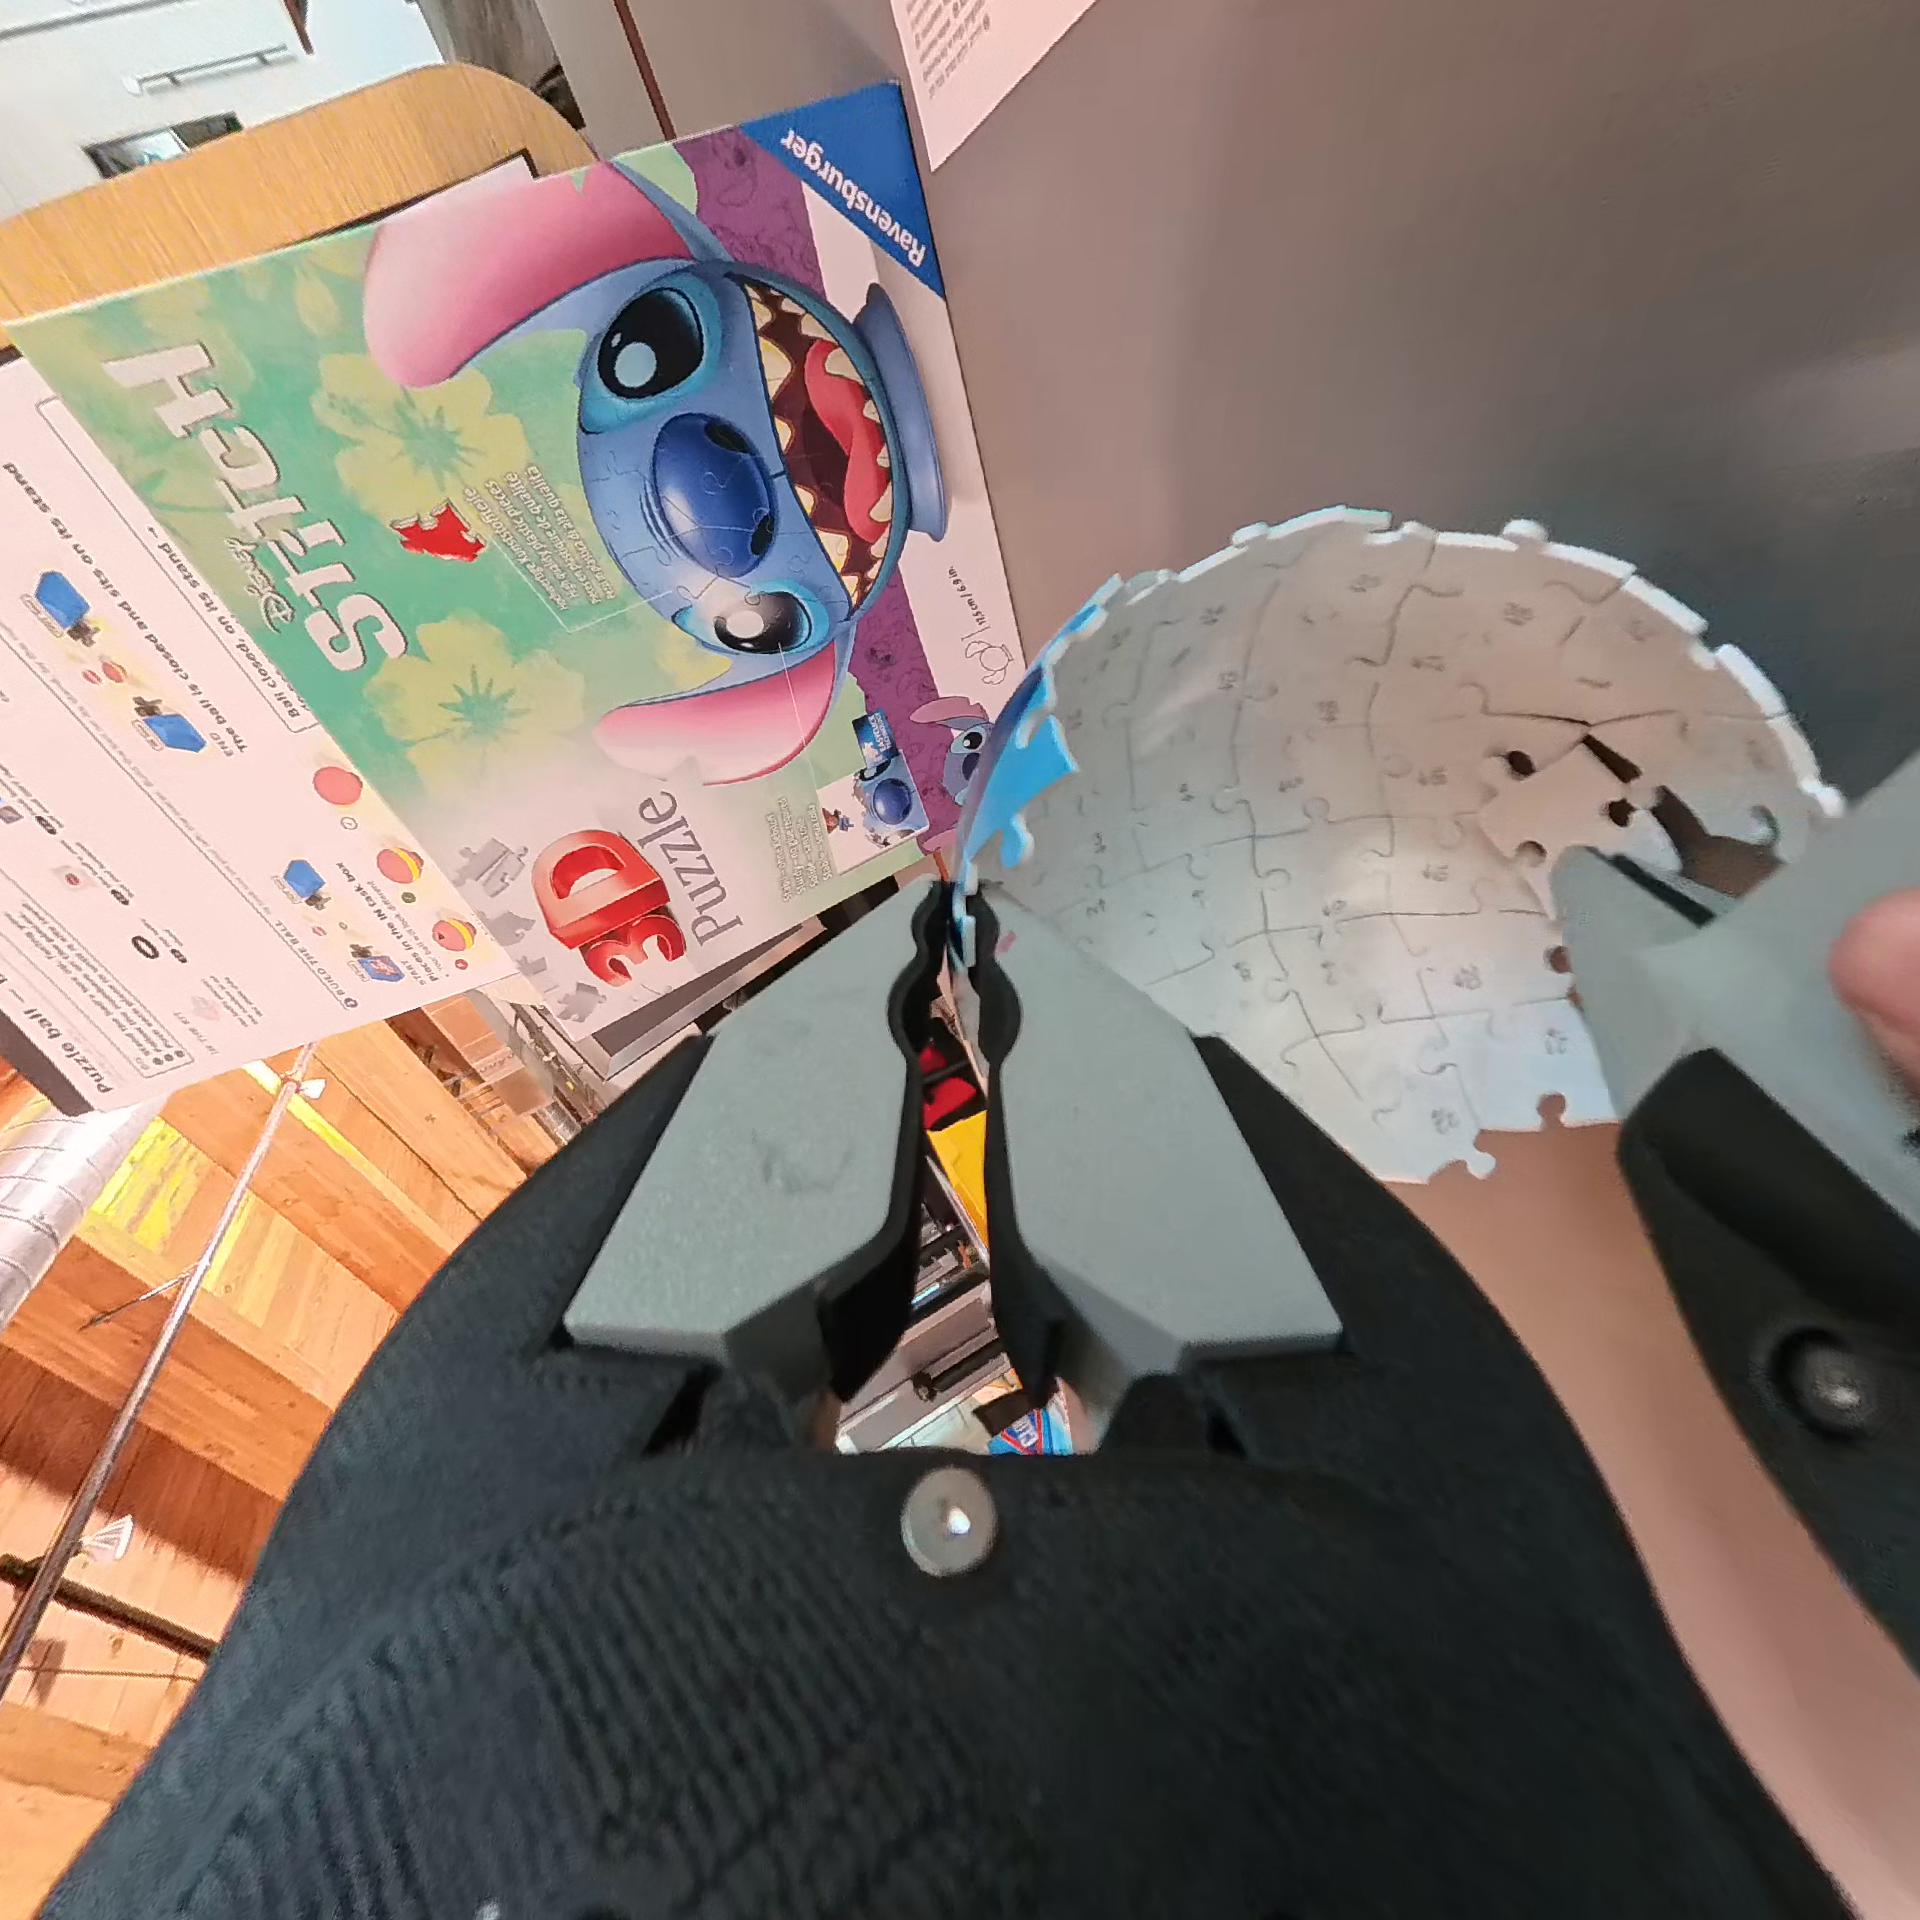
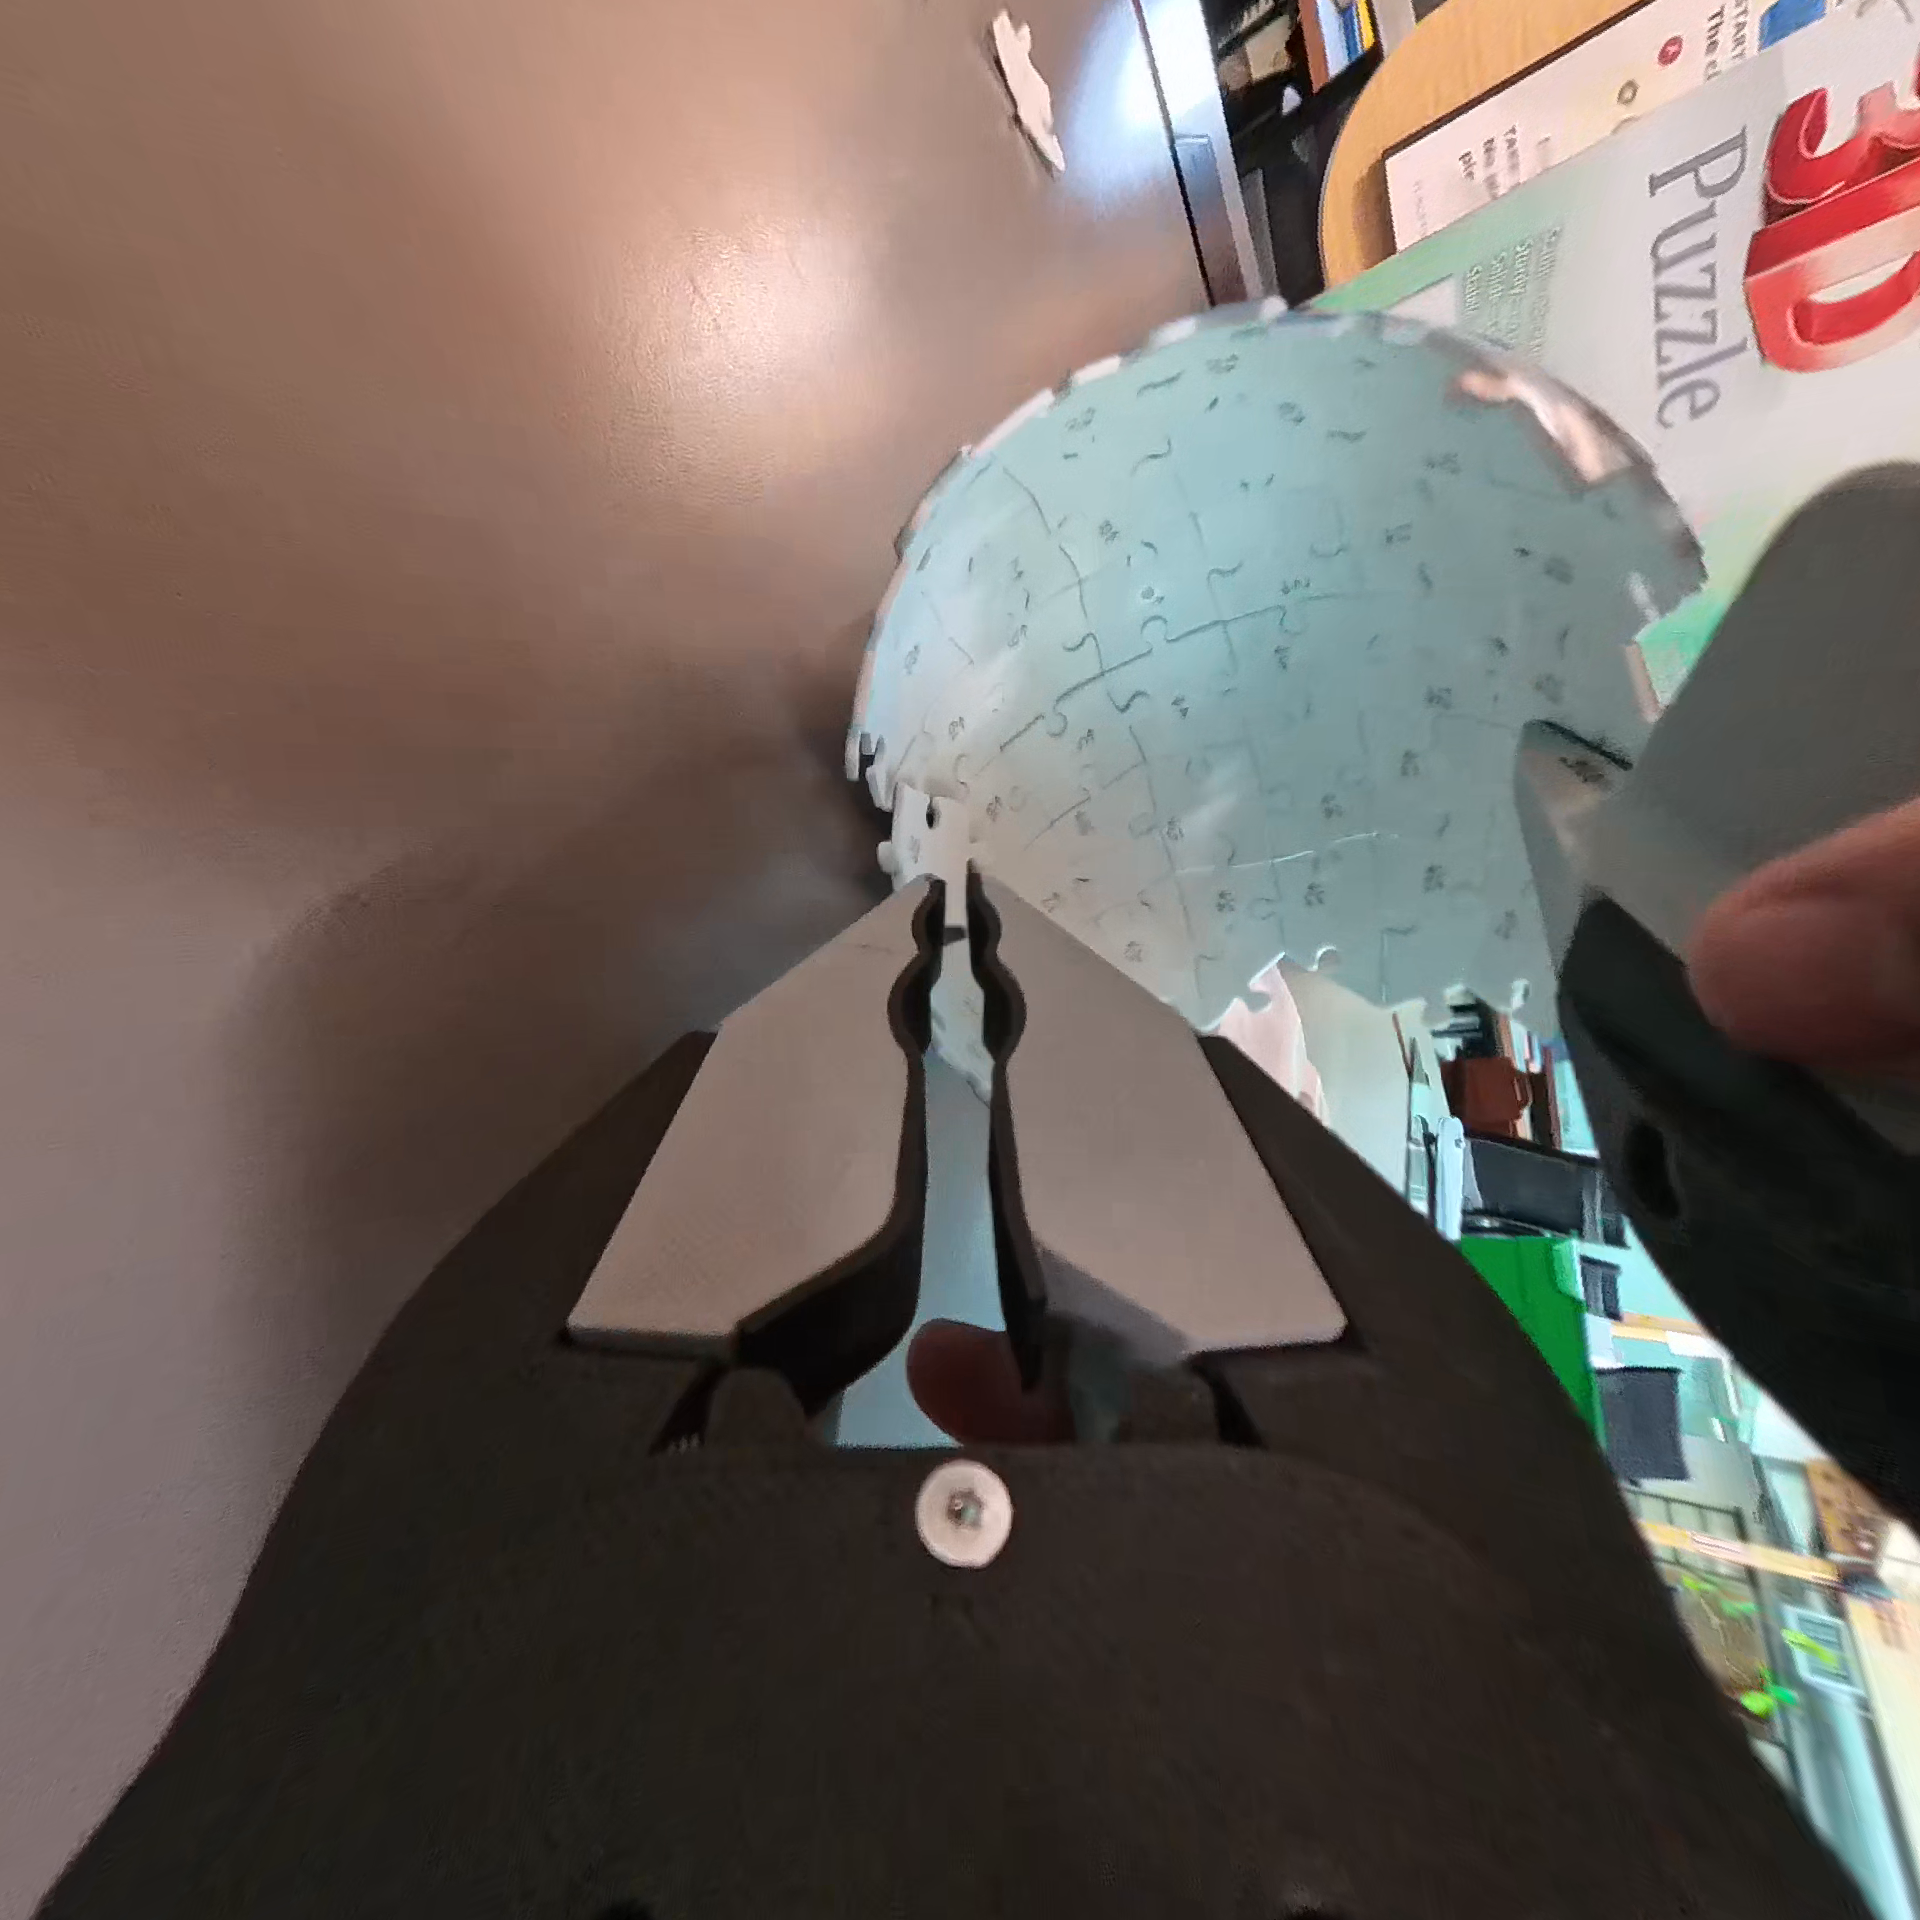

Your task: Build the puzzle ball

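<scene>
The partly built puzzle ball is a half shell [image 1: 1351, 831], white and numbered inside, blue outside [image 1: 1023, 769]. My left gripper [image 1: 961, 914] is shut on the shell's rim and holds it up. The right wrist view shows the same shell [image 2: 1299, 675] with the left gripper [image 2: 1558, 831] on its far rim. My right gripper [image 2: 951, 894] is shut on a white puzzle piece [image 2: 920, 831] at the shell's opposite rim. In the left wrist view that piece [image 1: 1548, 805] sits askew in the rim with dark gaps around it, pinched by the right gripper [image 1: 1631, 894].
The puzzle box [image 1: 582, 468] stands behind the shell, with a printed instruction sheet [image 1: 125, 779] to its left. A grey surface [image 1: 1455, 312] lies behind the shell. A loose white piece [image 2: 1023, 83] lies on it. A person's finger [image 2: 1808, 935] rests on the left gripper. One gripper's finger ends stand about 11 cm off the other's.
</scene>
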`<state>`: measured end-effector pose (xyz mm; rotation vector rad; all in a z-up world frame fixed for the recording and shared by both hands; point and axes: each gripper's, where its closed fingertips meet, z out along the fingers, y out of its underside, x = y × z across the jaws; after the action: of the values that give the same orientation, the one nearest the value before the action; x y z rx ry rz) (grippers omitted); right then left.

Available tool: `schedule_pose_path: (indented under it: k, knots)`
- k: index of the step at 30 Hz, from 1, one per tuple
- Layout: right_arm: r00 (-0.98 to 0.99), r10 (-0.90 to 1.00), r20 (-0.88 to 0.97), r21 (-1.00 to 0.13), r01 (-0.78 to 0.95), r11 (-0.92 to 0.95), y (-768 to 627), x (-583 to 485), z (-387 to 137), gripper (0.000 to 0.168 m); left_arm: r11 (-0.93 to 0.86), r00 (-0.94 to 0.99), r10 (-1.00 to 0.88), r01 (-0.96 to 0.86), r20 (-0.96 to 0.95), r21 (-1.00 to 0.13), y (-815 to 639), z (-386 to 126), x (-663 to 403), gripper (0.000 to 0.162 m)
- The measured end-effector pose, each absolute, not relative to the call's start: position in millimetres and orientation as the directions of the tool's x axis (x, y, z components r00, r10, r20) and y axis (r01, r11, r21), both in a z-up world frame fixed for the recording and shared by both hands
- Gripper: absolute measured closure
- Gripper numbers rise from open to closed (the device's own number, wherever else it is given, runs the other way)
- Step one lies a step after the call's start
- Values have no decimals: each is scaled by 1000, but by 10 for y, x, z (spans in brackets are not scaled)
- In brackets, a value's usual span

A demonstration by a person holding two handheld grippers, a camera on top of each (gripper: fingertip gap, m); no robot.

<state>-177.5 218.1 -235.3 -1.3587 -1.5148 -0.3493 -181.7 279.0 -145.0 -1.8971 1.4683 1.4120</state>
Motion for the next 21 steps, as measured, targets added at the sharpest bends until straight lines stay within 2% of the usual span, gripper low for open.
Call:
schedule_pose_path:
  k: [4, 7, 10, 17, 21]
  knots:
    - [100, 519, 849, -315, 884, 345, 2198, -1849, -2367, 160, -394, -40, -523, -874, -852, 283, 2775, -1446, -1804, 162]
    - [72, 508, 859, -281, 894, 348, 2202, -1885, -2387, 165, -389, -42, -524, -877, -851, 283, 2766, -1444, -1788, 162]
    - [50, 539, 841, -272, 900, 340, 2125, -1849, -2422, 168, -385, -52, -520, -876, -852, 289, 2757, -1442, -1790, 161]
    - [80, 491, 867, -292, 881, 371, 2092, -1830, -2189, 163, -378, -64, -514, -879, -856, 292, 2754, -1442, -1759, 161]
    - [69, 502, 862, -257, 913, 316, 2239, -1800, -2344, 151, -379, -76, -510, -874, -857, 303, 2738, -1439, -1742, 161]
